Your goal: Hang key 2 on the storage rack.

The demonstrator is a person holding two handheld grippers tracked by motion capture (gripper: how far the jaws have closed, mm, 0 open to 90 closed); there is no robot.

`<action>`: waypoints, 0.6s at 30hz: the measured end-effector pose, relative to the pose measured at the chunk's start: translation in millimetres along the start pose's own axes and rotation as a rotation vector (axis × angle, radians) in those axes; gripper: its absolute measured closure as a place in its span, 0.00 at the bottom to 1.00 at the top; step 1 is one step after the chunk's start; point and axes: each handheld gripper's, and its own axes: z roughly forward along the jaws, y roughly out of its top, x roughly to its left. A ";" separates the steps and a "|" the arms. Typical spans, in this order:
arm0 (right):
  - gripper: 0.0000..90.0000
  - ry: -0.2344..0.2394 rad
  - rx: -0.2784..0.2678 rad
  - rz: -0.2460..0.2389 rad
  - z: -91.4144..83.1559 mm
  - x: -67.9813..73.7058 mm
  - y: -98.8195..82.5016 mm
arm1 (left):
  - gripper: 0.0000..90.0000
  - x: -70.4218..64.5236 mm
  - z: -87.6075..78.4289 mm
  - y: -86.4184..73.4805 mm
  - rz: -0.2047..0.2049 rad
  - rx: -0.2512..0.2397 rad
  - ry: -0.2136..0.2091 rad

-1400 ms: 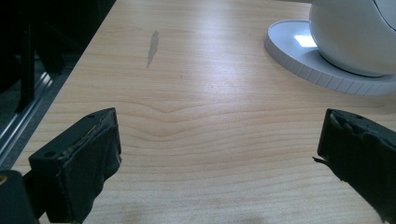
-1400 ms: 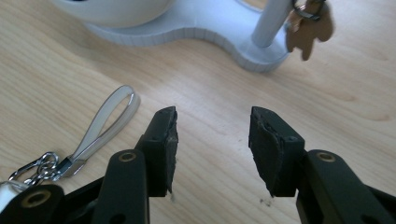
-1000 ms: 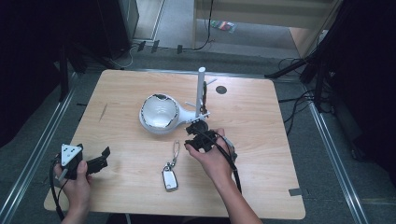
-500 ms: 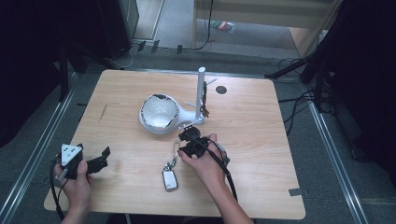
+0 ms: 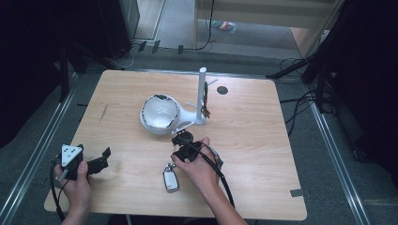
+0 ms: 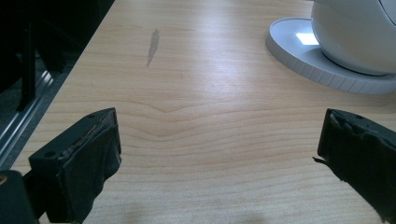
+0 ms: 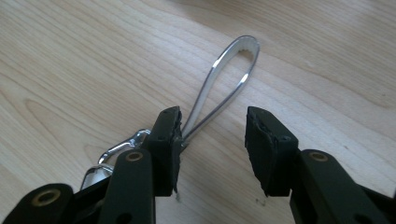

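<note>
Having come down from beside the white stand [image 5: 162, 114], right gripper [image 5: 182, 144] poised over key fob [image 5: 171, 177] near table's [image 5: 263, 140] front edge. Left gripper [image 6: 219, 154] wide open, empty. Right gripper jaws, just narrowed, astride metal loop [image 7: 229, 79], not yet clamped.

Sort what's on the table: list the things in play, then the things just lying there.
In play: key fob with its metal loop; right hand-held gripper, open around the loop.

Lying about: white stand with post; left hand-held gripper, open and idle.
</note>
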 end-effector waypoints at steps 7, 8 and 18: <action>0.64 0.021 0.014 0.014 1.4 4.9 0.8 | 0.00 0.0 0.0 0.0 0.000 0.000 0.000; 0.64 0.015 0.026 0.010 3.8 6.7 0.5 | 0.00 -0.1 0.1 0.0 -0.001 0.000 0.000; 0.67 0.004 0.049 0.009 8.8 11.8 -0.1 | 0.00 0.0 0.0 0.0 0.000 0.001 0.000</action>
